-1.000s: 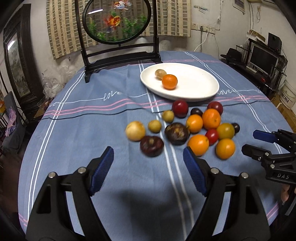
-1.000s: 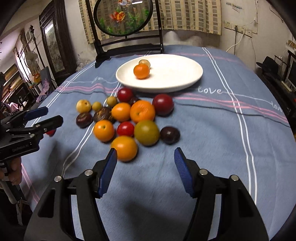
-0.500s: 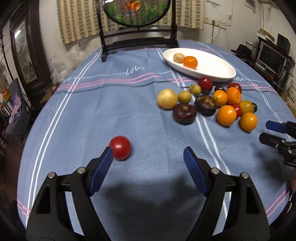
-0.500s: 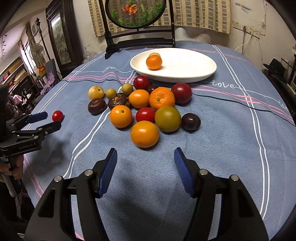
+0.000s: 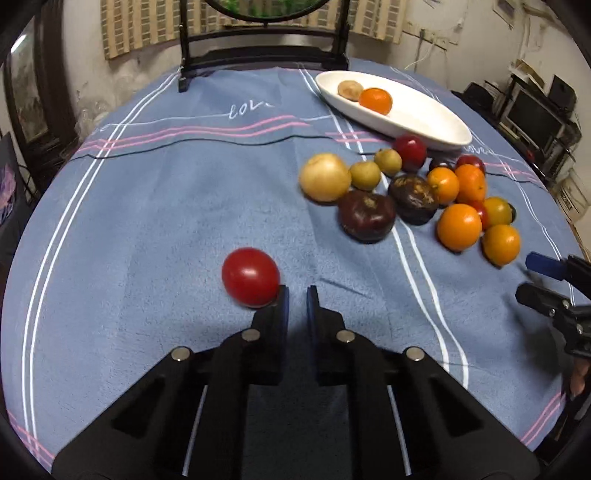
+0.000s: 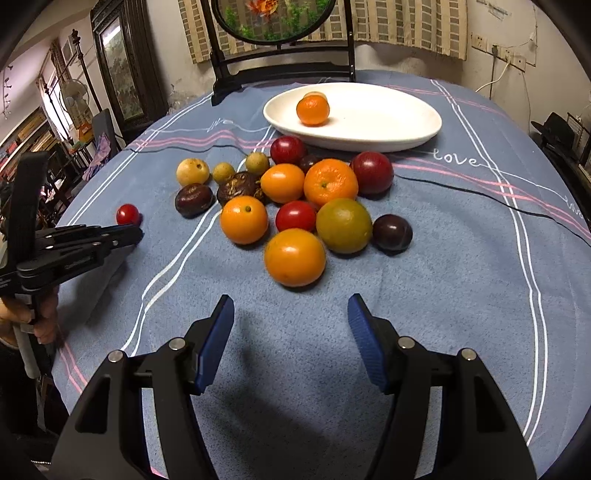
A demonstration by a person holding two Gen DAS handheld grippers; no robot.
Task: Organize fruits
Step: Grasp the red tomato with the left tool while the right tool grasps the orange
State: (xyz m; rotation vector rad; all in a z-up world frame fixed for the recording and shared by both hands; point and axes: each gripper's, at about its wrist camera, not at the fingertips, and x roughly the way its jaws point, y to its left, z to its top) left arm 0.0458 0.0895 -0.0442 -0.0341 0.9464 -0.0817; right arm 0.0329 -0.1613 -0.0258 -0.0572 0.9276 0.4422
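Note:
A small red tomato (image 5: 250, 277) lies alone on the blue cloth, apart from the fruit pile. My left gripper (image 5: 297, 295) is shut with nothing between its pads; the tomato sits just outside its left finger, touching or nearly so. In the right wrist view the left gripper (image 6: 136, 232) shows at the left edge, beside the tomato (image 6: 127, 214). My right gripper (image 6: 291, 321) stands open and empty, a little short of the nearest orange (image 6: 294, 257). The white plate (image 6: 388, 118) holds an orange (image 6: 313, 109) and a brownish fruit (image 5: 350, 89).
A pile (image 5: 413, 194) of several oranges, red, dark purple and yellow-green fruits lies between the plate (image 5: 424, 122) and my right gripper (image 5: 528, 277). A black-framed round screen (image 6: 273, 22) stands at the table's far edge. A thin black cord (image 6: 480, 195) crosses the cloth.
My left gripper swung left away from the pile, came down at the lone red tomato and snapped shut beside it, not around it. The right gripper edged slightly closer to the pile.

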